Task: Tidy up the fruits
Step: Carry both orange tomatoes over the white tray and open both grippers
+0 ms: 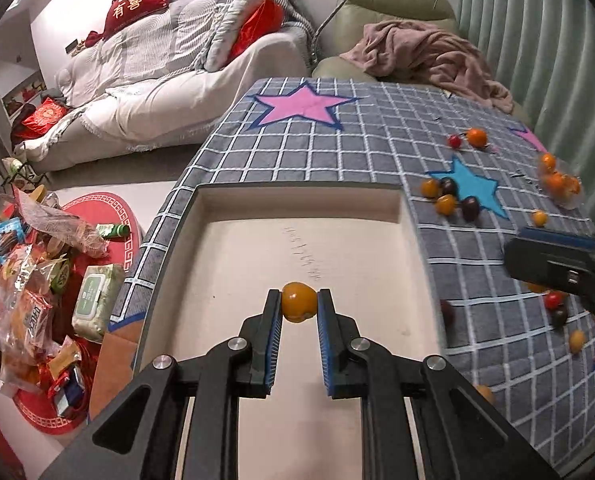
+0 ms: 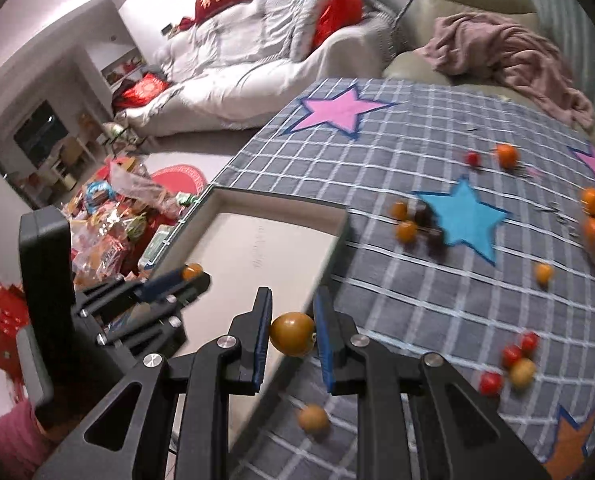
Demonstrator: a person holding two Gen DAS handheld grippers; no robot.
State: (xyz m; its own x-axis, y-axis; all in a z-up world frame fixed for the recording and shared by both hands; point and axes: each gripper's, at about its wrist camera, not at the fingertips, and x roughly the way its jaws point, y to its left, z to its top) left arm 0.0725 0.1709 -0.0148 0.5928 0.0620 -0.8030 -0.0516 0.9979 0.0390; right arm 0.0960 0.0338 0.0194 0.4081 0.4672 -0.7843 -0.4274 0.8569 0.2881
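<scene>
Two orange cherry tomatoes were in my grip, one in each claw. On the left, my left gripper (image 1: 298,303) pinched an orange tomato (image 1: 298,302) between its blue pads, above the pale floor of the white tray (image 1: 297,204) sunk into the grey checked cloth (image 1: 377,128). Further right, my right gripper (image 2: 291,334) squeezed a darker orange tomato (image 2: 292,333) over the tray's right edge. To the right of that, loose fruit lay scattered on the cloth: orange and dark ones beside the blue star (image 2: 463,216), red ones (image 2: 513,354) nearer me, and another orange one (image 2: 314,419) just under my right claw.
</scene>
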